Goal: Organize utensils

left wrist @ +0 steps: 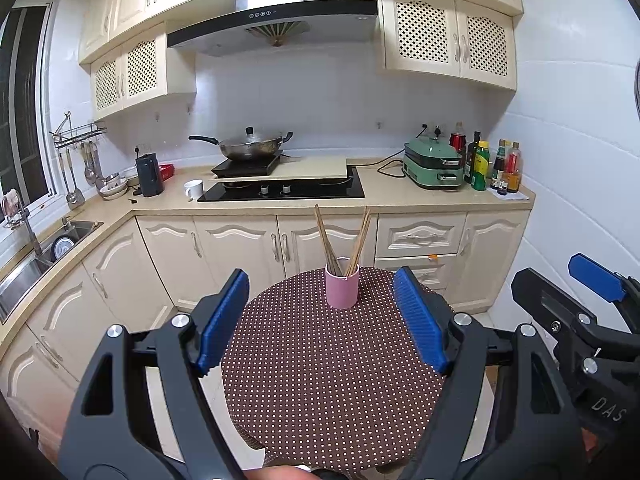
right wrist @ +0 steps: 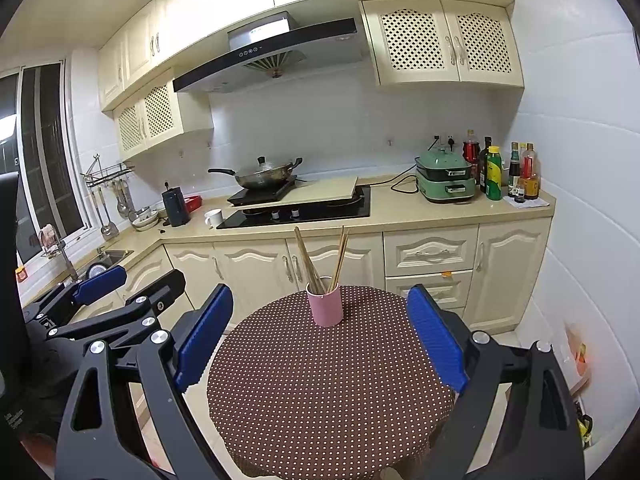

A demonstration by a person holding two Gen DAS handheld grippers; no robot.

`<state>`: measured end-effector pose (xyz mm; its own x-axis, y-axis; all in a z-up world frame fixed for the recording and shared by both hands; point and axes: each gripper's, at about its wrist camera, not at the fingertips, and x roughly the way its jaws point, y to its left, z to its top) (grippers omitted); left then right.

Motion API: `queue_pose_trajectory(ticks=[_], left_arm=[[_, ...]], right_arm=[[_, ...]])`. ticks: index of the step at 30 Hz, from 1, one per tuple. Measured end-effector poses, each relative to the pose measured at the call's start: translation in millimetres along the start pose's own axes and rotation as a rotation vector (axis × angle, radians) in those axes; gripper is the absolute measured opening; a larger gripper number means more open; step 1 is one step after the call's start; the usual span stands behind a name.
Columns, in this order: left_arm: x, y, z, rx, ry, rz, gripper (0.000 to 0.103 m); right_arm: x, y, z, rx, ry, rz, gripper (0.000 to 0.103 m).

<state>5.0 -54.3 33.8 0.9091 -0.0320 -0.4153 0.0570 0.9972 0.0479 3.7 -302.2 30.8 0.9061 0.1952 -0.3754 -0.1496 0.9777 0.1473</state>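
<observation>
Both hand-held grippers, left hand-held gripper [left wrist: 320, 320] and right hand-held gripper [right wrist: 320, 340], gape empty over the table [left wrist: 332, 380]. Ahead stands the pink cup [left wrist: 342, 286] holding chopsticks [left wrist: 344, 240]. Sorting looks finished or unstarted; next would be a reach forward.

Wooden chopsticks [left wrist: 344, 240] – glossy pink cup [left wrist: 341, 288] – dotted cloth table cover [left wrist: 332, 380].

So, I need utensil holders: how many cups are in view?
2. The pink cup stands on the dotted table, holding chopsticks; the white mug sits on the counter left of the hob. Others may be hidden.
</observation>
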Motion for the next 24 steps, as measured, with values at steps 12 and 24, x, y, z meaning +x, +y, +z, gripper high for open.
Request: queue_pose_trajectory(ticks=[12, 24], left_arm=[[9, -1, 2, -0.002, 0.022, -0.010, 0.075], [14, 0, 1, -0.009, 0.027, -0.014, 0.075]], right_arm=[[4, 1, 2, 0.008, 0.009, -0.004, 0.085], [11, 2, 4, 0.009, 0.017, 0.007, 0.085]])
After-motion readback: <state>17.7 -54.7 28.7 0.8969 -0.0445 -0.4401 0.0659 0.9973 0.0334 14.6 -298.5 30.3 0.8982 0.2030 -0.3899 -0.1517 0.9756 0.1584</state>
